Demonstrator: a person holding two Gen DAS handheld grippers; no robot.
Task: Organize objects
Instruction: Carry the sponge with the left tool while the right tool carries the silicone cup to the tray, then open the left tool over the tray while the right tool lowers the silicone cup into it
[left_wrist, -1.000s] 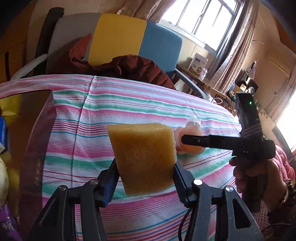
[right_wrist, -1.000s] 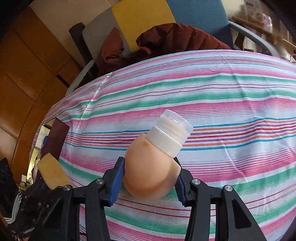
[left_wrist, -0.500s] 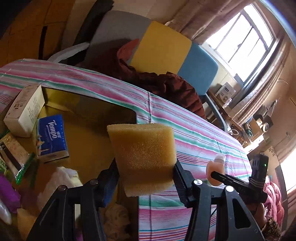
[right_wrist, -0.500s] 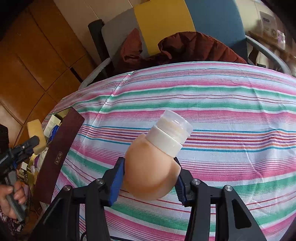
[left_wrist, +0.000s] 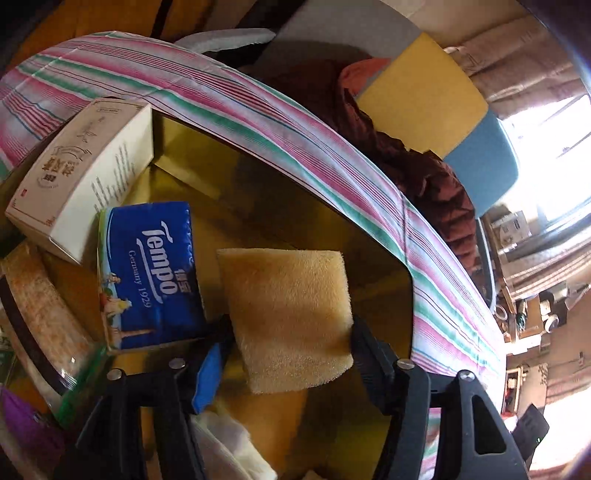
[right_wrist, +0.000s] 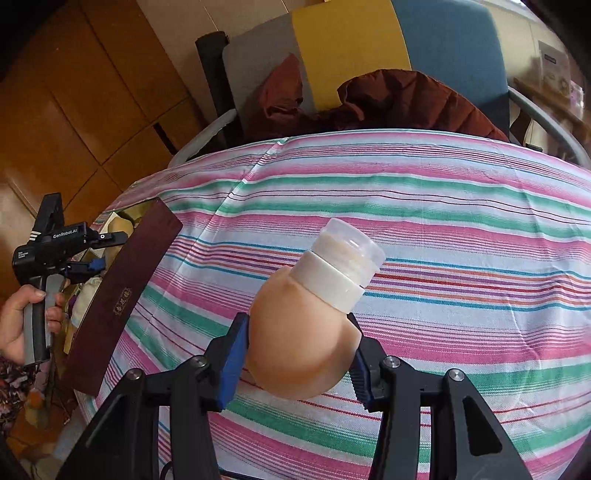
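My left gripper (left_wrist: 291, 332) is shut on a yellow sponge (left_wrist: 288, 317) and holds it over the open yellow-lined box (left_wrist: 258, 206) at the table's left end. My right gripper (right_wrist: 295, 350) is shut on a round peach bottle (right_wrist: 303, 343) with a white collar and clear cap (right_wrist: 351, 251), held above the striped tablecloth (right_wrist: 443, 221). The left gripper also shows in the right wrist view (right_wrist: 107, 251), over the box behind its dark brown lid (right_wrist: 122, 306).
Inside the box lie a blue Tempo tissue pack (left_wrist: 151, 273), a white carton (left_wrist: 81, 173), a snack packet (left_wrist: 40, 314) and white cloth (left_wrist: 229, 450). A chair (right_wrist: 369, 55) with a maroon jacket (right_wrist: 406, 99) stands behind the table.
My left gripper has swung left and down with the sponge, from over the tablecloth to over the box interior. My right gripper has kept the bottle and drifted a little.
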